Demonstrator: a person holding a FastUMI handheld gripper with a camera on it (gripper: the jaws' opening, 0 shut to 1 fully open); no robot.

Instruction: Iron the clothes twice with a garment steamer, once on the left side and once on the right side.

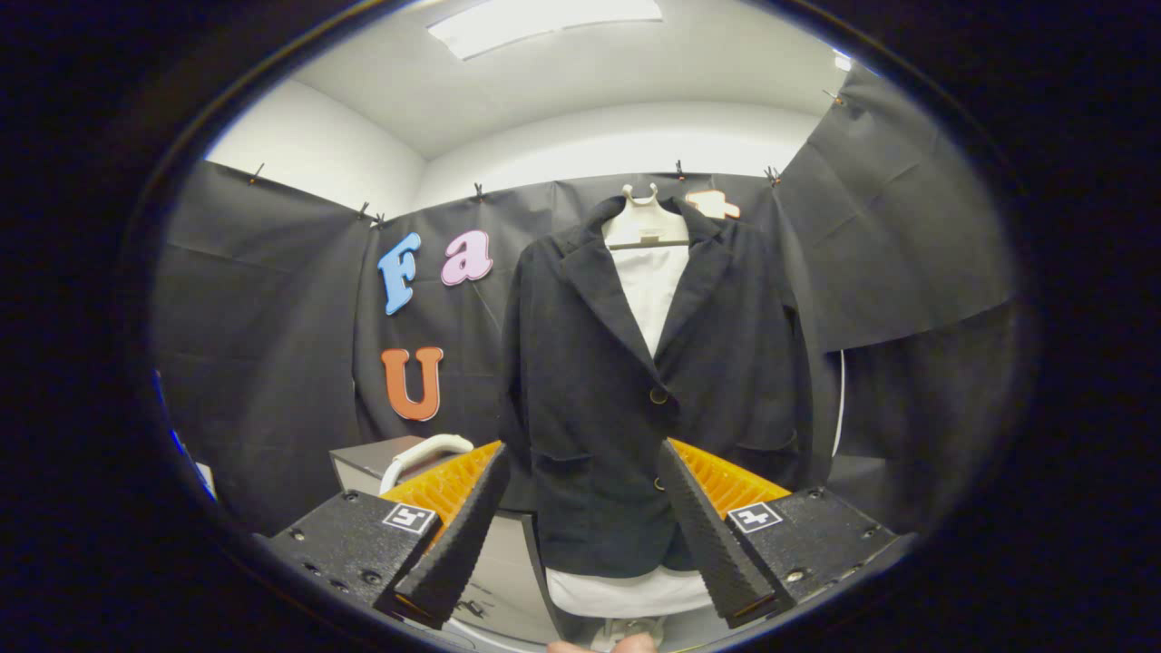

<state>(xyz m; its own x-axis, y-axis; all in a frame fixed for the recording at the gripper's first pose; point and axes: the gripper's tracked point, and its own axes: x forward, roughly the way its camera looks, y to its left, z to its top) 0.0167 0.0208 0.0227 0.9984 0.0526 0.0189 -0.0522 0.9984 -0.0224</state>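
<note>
A dark blazer (626, 390) hangs buttoned over a white shirt (651, 290) on a pale hanger (642, 222), straight ahead of my fingers against the booth wall. My gripper (585, 458) is open and holds nothing; its two black fingers frame the blazer's lower front from a distance. A white curved handle (424, 453), which looks like the garment steamer's, rises just beyond the left finger, partly hidden by it. It stands on a dark box (372, 458).
A pale table surface (503, 567) lies under and between the fingers. The white hem of the shirt (626, 594) hangs below the blazer. A fingertip of a person's hand (603, 646) shows beneath the gripper. Black cloth closes both sides.
</note>
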